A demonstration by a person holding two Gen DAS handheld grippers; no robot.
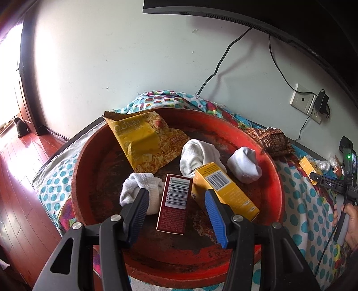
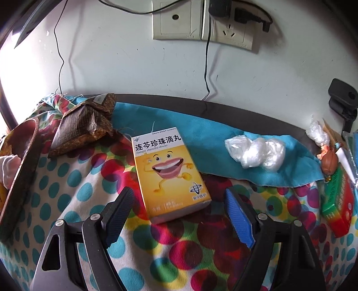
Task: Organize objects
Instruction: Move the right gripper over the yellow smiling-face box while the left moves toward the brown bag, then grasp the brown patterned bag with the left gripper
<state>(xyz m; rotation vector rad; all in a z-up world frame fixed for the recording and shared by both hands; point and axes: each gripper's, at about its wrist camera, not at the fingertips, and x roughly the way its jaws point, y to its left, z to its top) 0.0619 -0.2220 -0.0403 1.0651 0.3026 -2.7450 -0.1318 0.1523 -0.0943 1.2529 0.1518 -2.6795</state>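
Note:
A round red tray (image 1: pixel 271 179) holds a yellow snack bag (image 1: pixel 143 141), three white socks (image 1: pixel 197 156), a dark red box (image 1: pixel 175 203) and a yellow box (image 1: pixel 226 190). My left gripper (image 1: pixel 176 197) is open above the tray, its jaws either side of the dark red box, apart from it. My right gripper (image 2: pixel 176 201) is open over the dotted cloth, with a yellow medicine box (image 2: pixel 170 172) lying flat between its jaws, untouched. That box also shows in the left wrist view (image 1: pixel 310 165).
A brown snack packet (image 2: pixel 85 125) lies left of the medicine box, beside the tray's rim (image 2: pixel 20 161). A clear plastic wad (image 2: pixel 255 152) sits on a blue cloth (image 2: pixel 201 138). A green and red box (image 2: pixel 337 201) lies at right. Wall sockets (image 2: pixel 201 20) and cables are behind.

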